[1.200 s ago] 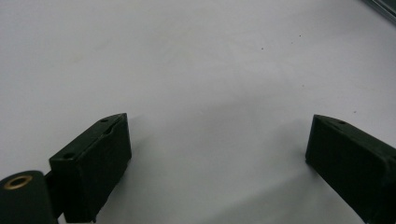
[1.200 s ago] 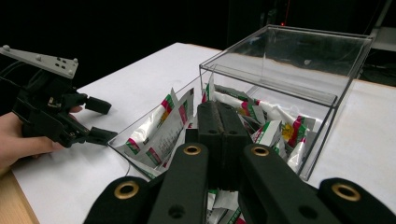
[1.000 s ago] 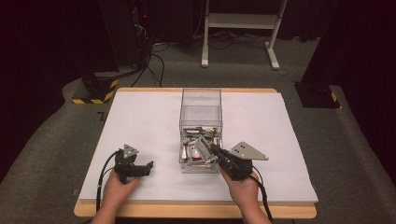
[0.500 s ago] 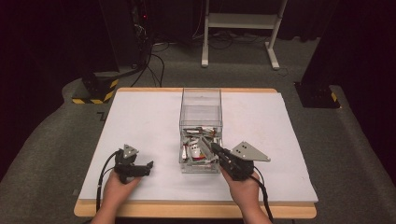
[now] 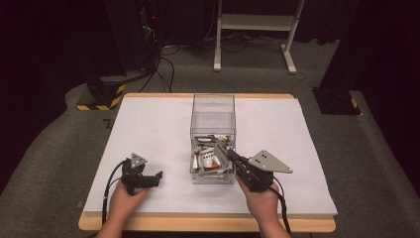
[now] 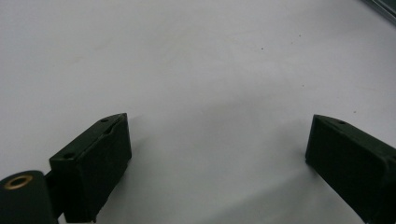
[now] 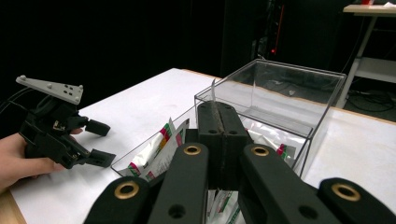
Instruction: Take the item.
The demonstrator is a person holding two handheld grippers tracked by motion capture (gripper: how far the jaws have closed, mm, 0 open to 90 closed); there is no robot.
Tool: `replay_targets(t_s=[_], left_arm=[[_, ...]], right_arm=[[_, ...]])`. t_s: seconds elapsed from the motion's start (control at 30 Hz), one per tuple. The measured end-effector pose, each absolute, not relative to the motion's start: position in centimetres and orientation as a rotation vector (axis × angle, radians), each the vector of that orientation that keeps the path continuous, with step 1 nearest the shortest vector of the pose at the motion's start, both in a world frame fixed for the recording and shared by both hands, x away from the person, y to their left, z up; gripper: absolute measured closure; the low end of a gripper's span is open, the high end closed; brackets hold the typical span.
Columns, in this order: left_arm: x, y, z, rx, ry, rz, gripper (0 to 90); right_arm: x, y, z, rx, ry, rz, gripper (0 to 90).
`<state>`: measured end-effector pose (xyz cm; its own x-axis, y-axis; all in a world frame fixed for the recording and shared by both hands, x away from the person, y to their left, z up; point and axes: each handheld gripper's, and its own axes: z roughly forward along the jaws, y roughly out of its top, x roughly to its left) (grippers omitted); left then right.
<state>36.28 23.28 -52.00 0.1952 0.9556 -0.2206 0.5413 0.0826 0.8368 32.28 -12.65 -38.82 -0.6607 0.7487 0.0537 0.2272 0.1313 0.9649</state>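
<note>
Resting low on the white counter, the left gripper stands with jaws wide and nothing between them. Over at the clear box mid-counter, the right gripper is clamped on a thin packet edge, above more packets in the box. Grey carpet, cables and a white stand's legs sit behind in the dark room.

Bright overhead light on the white tabletop; surroundings fall black. Soft shadows pool beneath the left gripper, whose near jaws blur.
</note>
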Motion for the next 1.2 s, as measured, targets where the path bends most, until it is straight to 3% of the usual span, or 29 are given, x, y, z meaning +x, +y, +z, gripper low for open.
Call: replay_targets(t_s=[1.2], left_arm=[[36.3,23.2,-52.0,1.574,1.463,0.584,7.3]], right_arm=[[32.2,-16.3,-37.1,0.992,1.83,1.558,90.0]])
